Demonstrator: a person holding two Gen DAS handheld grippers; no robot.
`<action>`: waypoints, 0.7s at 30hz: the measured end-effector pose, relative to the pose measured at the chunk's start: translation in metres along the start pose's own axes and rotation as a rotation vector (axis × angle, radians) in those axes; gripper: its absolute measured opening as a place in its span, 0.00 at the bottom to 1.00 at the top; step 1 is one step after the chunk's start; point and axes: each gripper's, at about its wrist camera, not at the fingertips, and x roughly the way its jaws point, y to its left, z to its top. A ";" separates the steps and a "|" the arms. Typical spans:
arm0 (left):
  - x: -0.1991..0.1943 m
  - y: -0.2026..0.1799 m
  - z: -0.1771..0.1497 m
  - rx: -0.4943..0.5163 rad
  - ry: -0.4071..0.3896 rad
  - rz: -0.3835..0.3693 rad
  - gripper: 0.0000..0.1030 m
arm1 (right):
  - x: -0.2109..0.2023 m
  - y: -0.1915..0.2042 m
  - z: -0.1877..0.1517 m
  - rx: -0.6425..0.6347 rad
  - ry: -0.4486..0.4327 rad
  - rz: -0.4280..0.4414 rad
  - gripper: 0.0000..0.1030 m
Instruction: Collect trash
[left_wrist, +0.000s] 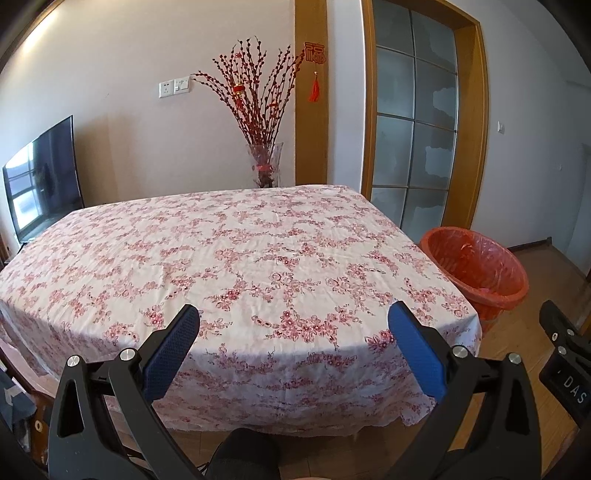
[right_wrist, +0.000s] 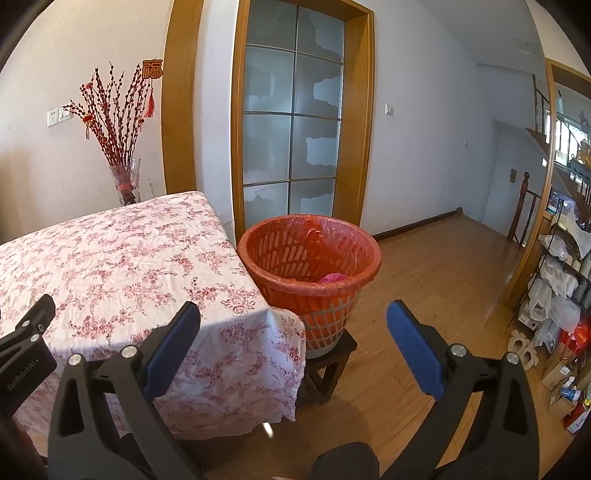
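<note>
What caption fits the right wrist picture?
Open right gripper faces an orange-lined trash basket beside the floral-clothed table.

Table (left_wrist: 258, 406) under floral tablecloth (left_wrist: 236, 258)

Readable lettering: two gripper labels and one red wall ornament.

In the left wrist view, "DAS" stands in pale letters on the right gripper's (left_wrist: 565, 373) black body at the right edge. In the right wrist view, "GenRobot.AI", faint and partly legible, stands on the left gripper's (right_wrist: 26, 354) black body at lower left. The red hanging ornament (left_wrist: 315, 52) on the wooden door frame (left_wrist: 311, 110), upper middle, forms the character "福".
</note>
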 end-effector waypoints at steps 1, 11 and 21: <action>0.000 0.000 0.000 -0.001 0.001 -0.001 0.97 | 0.000 0.000 0.000 0.001 0.001 -0.002 0.96; 0.000 0.002 0.000 -0.009 0.007 -0.002 0.97 | -0.002 -0.001 -0.001 0.002 -0.004 -0.005 0.96; -0.004 0.003 0.000 -0.024 0.000 0.012 0.97 | -0.002 -0.003 0.004 0.006 -0.015 -0.025 0.96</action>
